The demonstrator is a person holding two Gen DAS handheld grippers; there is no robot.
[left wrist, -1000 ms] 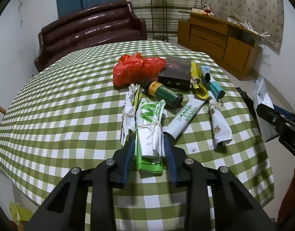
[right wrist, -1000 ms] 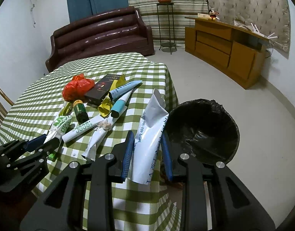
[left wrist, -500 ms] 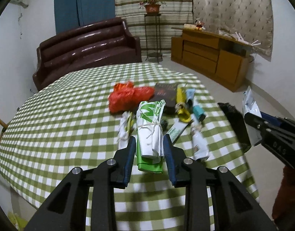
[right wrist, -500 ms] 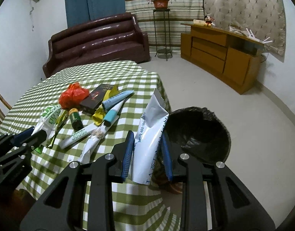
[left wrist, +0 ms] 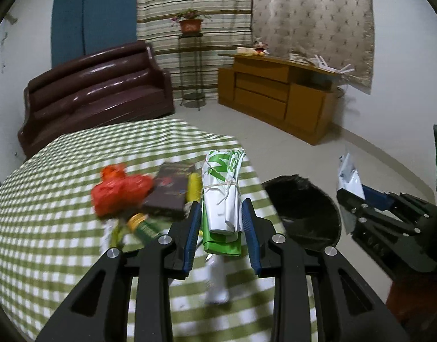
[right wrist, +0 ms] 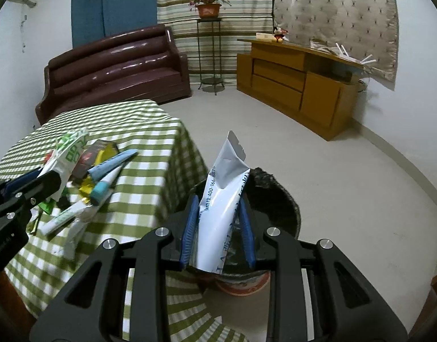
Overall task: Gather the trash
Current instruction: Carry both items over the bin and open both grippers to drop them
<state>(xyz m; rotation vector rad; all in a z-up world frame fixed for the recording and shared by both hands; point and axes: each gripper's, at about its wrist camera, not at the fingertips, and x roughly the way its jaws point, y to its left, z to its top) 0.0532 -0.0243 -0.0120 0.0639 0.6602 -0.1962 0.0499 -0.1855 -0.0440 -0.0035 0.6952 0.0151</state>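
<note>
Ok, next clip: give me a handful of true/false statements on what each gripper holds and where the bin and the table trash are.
1. The left gripper is shut on the tied green-and-white bag bundle. True.
2. The right gripper is empty. False: it is shut on a white pouch.
3. The white pouch is over the black-lined trash bin. True.
4. The trash bin sits on the table. False: it is on the floor beside the checkered table.
5. A red plastic bag lies on the table. True.
</note>
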